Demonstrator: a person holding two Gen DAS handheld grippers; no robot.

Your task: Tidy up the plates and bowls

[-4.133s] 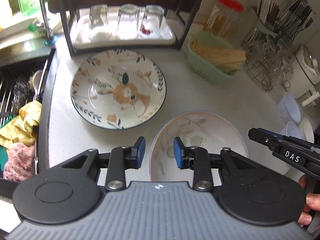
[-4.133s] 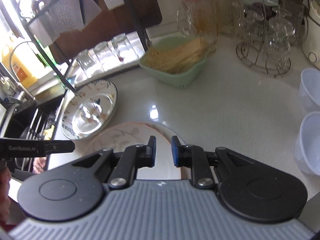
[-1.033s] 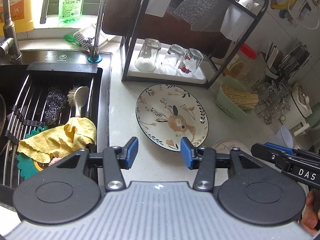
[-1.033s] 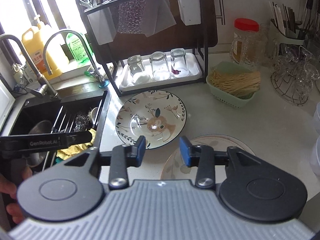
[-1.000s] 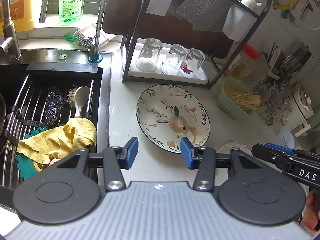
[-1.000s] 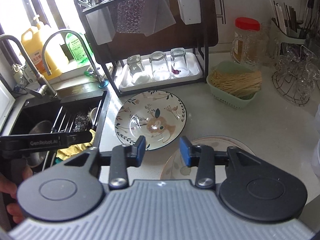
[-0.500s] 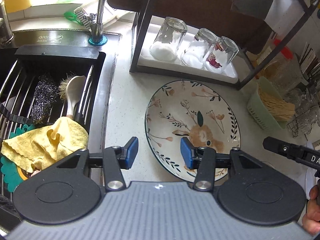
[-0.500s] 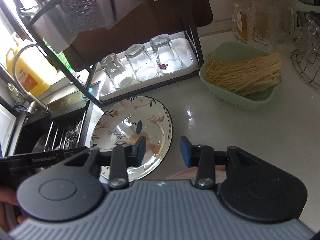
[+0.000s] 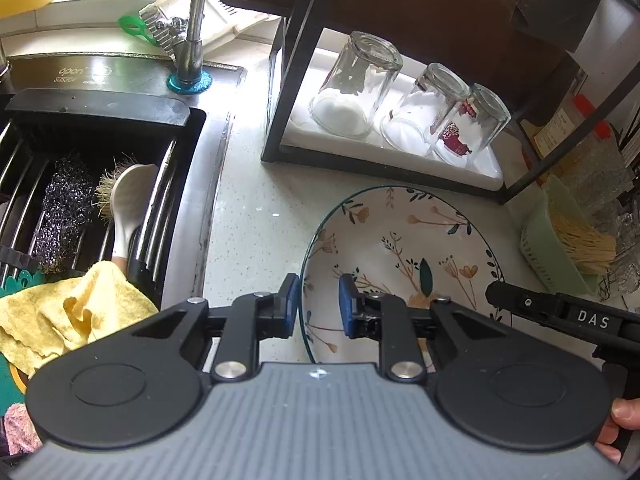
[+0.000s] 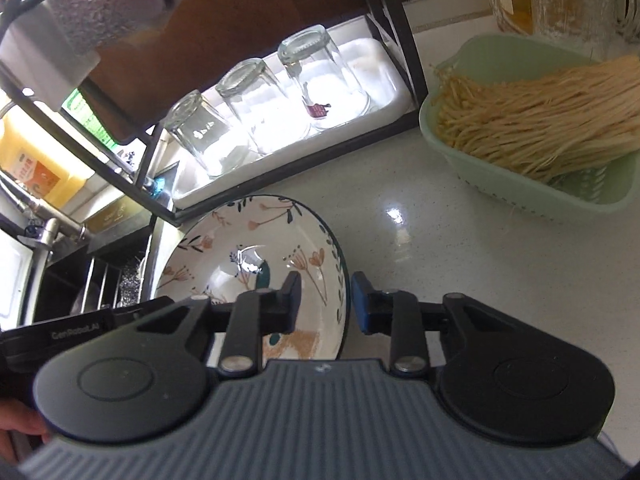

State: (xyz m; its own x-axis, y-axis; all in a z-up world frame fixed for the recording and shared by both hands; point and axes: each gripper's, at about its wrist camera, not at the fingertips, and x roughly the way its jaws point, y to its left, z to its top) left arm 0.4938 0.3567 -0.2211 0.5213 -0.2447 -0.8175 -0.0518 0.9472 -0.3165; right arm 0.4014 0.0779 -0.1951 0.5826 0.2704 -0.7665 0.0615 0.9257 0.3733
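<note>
on counter by sink: rack point(image 9: 400, 168) with three glasses point(image 9: 356, 88) upturned, one plate point(image 9: 400, 264) in front. both tongs now down at plate, well closer than a second ago; other dish gone from view. left gripper point(image 9: 319, 306) open, straddling left rim; right gripper point(image 10: 325, 300) open, straddling right rim. two-handed lift looks next.

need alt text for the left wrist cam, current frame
The open left gripper straddles the near-left rim of a floral plate lying on the pale counter, not yet shut on it. Behind the plate, three upturned glasses stand in a black rack; a sink with a brush and yellow cloth lies left, and the right gripper enters from the right.
</note>
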